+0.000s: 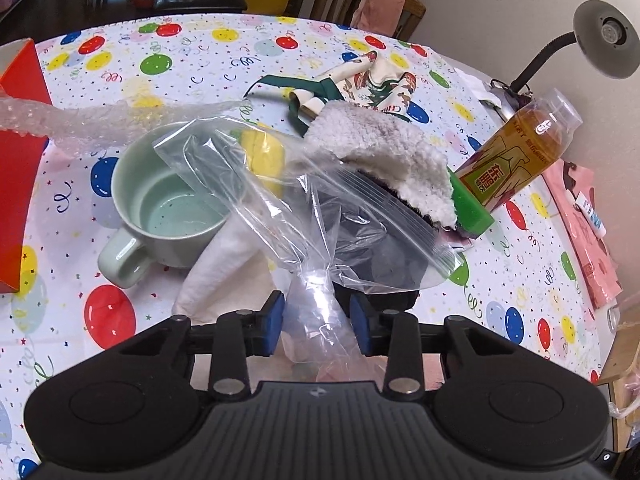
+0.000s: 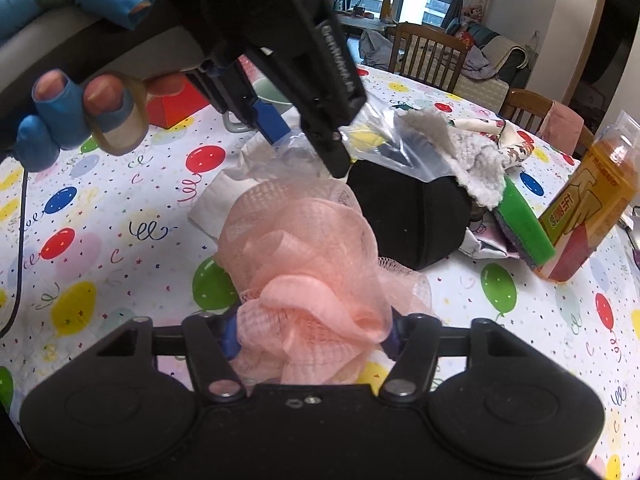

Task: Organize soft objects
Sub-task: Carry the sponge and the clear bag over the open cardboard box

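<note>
While the balloon-print tablecloth [image 1: 192, 60] carries a clutter of goods, the clear zip bag [image 1: 320, 216] lies draped over a black rounded item [image 2: 416, 216] and a white fleecy cloth [image 1: 380, 148], its bunched lower corner trailing between the blue pads of the left gripper [image 1: 318, 320]. Those jaws stand partly spread; the plastic sits in the gap, touching neither pad in the left wrist view. Nearer the right wrist camera, the pink mesh bath pouf [image 2: 308, 280] fills the right gripper [image 2: 312, 336], whose jaws bear on its sides, pinching it. A pale green mug [image 1: 160, 208] sits left of the bag, a tea bottle [image 1: 520, 144] leaning to the right.
</note>
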Demonstrator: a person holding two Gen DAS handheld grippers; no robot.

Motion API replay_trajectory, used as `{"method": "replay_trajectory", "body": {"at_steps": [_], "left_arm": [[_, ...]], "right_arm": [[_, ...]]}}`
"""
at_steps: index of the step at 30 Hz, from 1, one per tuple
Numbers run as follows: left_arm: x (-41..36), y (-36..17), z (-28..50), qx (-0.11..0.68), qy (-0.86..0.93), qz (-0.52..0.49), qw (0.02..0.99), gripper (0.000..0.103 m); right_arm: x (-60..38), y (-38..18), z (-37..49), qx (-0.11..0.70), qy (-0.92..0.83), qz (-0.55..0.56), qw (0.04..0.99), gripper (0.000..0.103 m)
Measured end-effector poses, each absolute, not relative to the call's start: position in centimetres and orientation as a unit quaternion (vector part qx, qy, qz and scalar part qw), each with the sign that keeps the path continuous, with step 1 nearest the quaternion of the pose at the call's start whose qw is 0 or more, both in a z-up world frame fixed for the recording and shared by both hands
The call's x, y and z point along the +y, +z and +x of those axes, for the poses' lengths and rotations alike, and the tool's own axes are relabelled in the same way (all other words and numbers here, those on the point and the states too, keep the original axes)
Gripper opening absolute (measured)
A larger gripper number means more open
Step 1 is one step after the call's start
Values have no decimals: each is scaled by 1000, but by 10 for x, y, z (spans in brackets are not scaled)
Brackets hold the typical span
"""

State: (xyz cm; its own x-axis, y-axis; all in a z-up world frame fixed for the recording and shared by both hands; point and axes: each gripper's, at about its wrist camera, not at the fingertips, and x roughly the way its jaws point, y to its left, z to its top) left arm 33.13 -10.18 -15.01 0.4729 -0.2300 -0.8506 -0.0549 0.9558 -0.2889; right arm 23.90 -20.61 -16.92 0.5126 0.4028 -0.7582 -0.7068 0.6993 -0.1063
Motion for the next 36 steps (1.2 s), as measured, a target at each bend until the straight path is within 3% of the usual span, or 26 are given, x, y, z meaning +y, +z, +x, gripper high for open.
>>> {"method": "replay_trajectory", "body": {"at_steps": [10, 23, 36], "left_arm": [[-93, -129, 320, 482, -48, -139, 864, 34], [-61, -92, 279, 447, -35, -159, 880, 34], [-5, -45, 240, 404, -21, -155, 901, 34]], "right_arm": [[-226, -146, 233, 360, 318, -173, 860, 50], [-246, -82, 236, 344, 315, -99, 879, 49], [-202, -19, 248, 319, 344, -80, 879, 50]]}}
